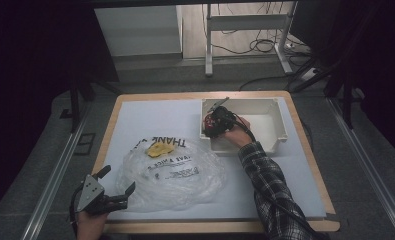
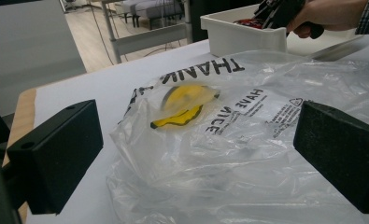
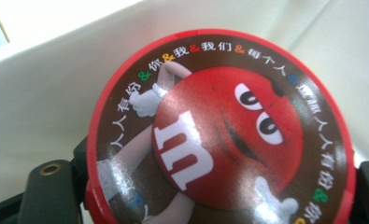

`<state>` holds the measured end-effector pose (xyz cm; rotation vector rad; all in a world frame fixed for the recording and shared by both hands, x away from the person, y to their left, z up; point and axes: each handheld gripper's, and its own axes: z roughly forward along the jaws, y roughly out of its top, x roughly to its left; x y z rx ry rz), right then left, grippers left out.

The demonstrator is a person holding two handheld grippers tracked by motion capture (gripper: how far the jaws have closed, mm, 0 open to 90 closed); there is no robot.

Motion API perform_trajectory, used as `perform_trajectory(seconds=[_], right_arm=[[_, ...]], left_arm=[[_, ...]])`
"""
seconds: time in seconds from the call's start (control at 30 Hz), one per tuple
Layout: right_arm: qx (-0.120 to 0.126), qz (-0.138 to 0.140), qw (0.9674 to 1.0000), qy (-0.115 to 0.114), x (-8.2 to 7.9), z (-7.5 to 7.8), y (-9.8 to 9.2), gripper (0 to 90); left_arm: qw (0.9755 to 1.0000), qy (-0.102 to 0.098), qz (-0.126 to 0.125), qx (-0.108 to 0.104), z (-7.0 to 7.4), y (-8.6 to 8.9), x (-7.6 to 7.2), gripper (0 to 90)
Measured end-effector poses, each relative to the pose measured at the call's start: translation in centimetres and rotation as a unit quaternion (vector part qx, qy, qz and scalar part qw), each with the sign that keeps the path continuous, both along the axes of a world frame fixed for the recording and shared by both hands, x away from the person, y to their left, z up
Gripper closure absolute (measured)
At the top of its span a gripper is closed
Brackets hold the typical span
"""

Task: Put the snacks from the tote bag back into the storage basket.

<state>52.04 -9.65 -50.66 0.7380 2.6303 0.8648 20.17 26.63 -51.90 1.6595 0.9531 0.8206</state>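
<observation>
We hold a pair of tongs in each hand over a tabletop (image 1: 135,112) covered with a white sheet.

Our left tongs (image 1: 116,183) rest at the near left corner of the tabletop, with their jaws spread wide and nothing between them. In the left gripper view the two black jaws stand far apart on either side of a clear plastic bag (image 2: 247,154), and neither touches it. The bag lies crumpled on the near left part of the tabletop, just in front of those tongs. It carries black print and a yellow smiley face (image 2: 184,105).

Our right tongs (image 1: 216,120) reach into a white bin (image 1: 280,122) that stands at the far right of the tabletop. They are at the bin's left end, pointing down into it.

In the right gripper view a round red tin (image 3: 219,130) sits between the jaws, very close to the camera. Its lid shows a red candy figure with a white letter m and a ring of small characters around the rim. The jaws flank the tin low on both sides and are parted only as far as the tin is wide. Whether their pads press on it or merely stand beside it we cannot tell. The tin is inside the bin, near its left wall.
</observation>
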Motion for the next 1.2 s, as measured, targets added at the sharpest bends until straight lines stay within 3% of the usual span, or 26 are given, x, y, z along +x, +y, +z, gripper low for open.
perform_trajectory(seconds=[0.4,1.2], right_arm=[[0.015,0.002,0.9999,-0.001,-0.2,0.5,-0.3,8.6],[0.030,0.005,0.9993,-0.020,-0.8,1.6,-1.0,7.0]], left_arm=[[1.0000,0.001,-0.001,0.004,0.0,-0.1,0.0,1.2],[1.0000,0.001,0.001,0.002,0.0,0.0,0.0,1.2]])
